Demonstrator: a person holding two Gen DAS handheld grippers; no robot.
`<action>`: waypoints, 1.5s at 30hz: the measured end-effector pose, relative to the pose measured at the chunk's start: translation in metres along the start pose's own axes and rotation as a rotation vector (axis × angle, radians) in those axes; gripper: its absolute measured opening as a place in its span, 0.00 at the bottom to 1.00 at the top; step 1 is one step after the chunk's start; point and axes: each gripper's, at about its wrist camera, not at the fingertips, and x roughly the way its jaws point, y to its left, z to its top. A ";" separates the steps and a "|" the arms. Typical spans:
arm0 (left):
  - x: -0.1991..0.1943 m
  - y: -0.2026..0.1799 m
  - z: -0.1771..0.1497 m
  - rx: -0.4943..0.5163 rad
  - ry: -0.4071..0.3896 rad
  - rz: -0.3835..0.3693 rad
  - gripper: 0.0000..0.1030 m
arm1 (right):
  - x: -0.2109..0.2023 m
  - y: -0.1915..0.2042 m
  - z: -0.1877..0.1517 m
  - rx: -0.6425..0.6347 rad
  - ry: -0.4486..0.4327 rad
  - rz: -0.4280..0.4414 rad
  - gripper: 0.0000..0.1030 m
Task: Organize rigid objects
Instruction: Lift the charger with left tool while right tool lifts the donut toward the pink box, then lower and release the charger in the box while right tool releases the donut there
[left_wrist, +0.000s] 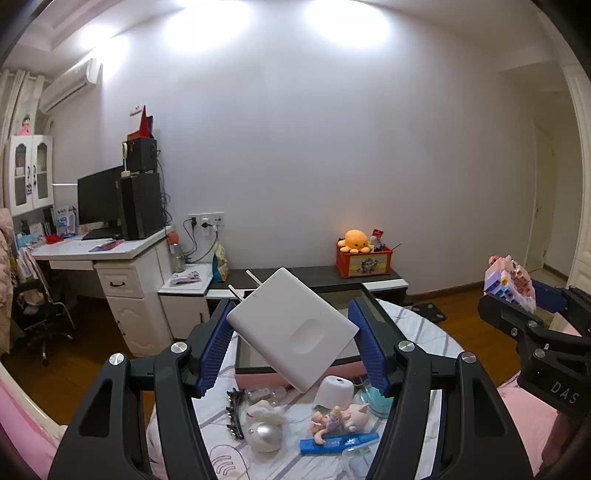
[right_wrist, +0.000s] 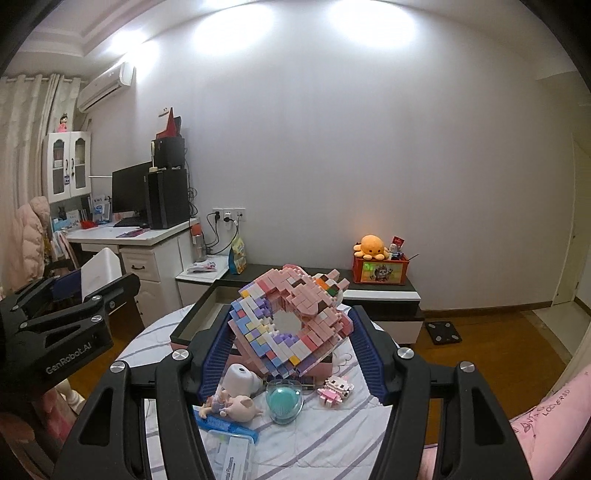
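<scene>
Now my left gripper (left_wrist: 291, 341) clamps a flat white plastic router (left_wrist: 291, 328), my right gripper (right_wrist: 290, 345) a pink building-block model (right_wrist: 291, 321), both held above the pink-sided open box (right_wrist: 192, 328). I judge carrying is underway; next, lower each inside.

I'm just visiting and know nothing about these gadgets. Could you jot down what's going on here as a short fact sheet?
Left tongs: shut on a flat white device, held tilted above the table
Right tongs: shut on a pink and pastel brick model, also lifted
Below: round table with striped cloth
Still on table: teal-filled cup, pig figure, blue case
Behind them: open pink box
</scene>
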 end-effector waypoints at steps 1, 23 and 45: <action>0.001 -0.002 0.000 0.005 0.000 0.007 0.62 | 0.002 0.000 0.000 -0.001 0.002 -0.001 0.61; 0.174 0.007 0.008 0.006 0.210 -0.021 0.62 | 0.161 -0.011 0.014 0.001 0.152 0.029 0.61; 0.278 0.019 -0.055 -0.019 0.476 0.045 0.91 | 0.285 -0.028 -0.036 0.035 0.483 0.055 0.78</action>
